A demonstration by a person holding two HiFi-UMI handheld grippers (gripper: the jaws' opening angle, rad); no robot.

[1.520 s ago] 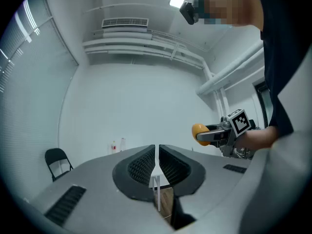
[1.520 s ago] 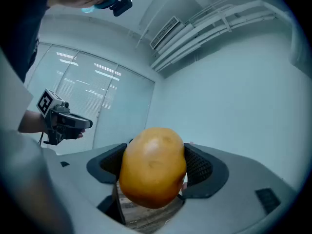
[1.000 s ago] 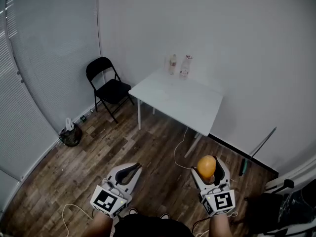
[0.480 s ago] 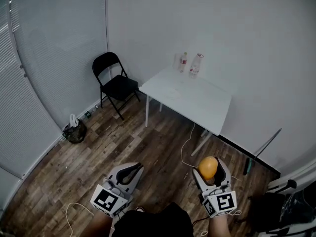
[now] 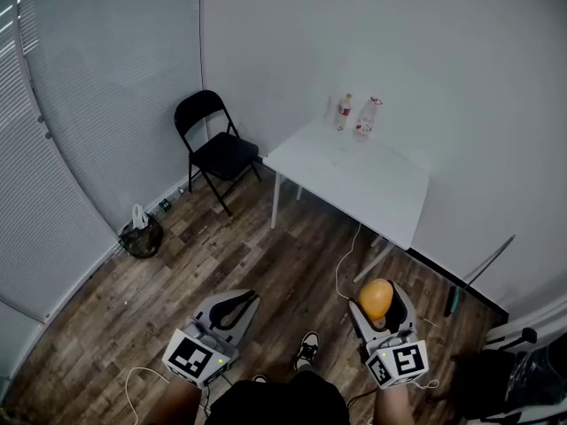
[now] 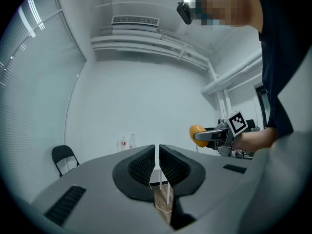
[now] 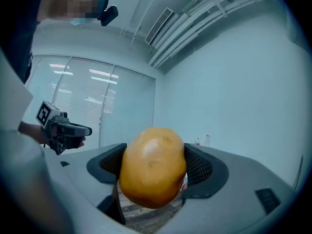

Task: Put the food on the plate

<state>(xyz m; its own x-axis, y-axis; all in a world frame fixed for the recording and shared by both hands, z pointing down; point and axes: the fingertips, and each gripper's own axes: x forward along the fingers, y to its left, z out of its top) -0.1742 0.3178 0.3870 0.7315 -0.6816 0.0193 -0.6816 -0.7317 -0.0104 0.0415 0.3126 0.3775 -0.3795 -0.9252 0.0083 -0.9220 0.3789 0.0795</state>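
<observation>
Rightward across the head view is how the white table (image 5: 363, 189) and the black folding chair (image 5: 223, 154) have drifted since a second ago, and a shoe (image 5: 306, 350) has come into sight at the bottom. That reads as the person turning and stepping over the wooden floor (image 5: 221, 255). Both grippers sit at much the same spots low in the view.

The right gripper (image 5: 382, 291) has its jaws clamped on the food (image 7: 152, 167), a rounded orange-yellow lump much like a potato. It is gripped by its flanks, with its long axis upright between the pads and its top above them. The left gripper (image 6: 157, 150) has its jaws brought together to a thin slit with nothing between them.

The food is up in the air, well apart from the table. No plate can be made out. The top looks bare but for two bottles (image 5: 365, 118) at its far corner by the wall, though a pale plate on that white top would be hard to tell from here. The step in hand looks like the carry. The table lies ahead of the right jaws and somewhat to their right, so the loaded hand is the nearer one, and the near edge is what it would meet first
</observation>
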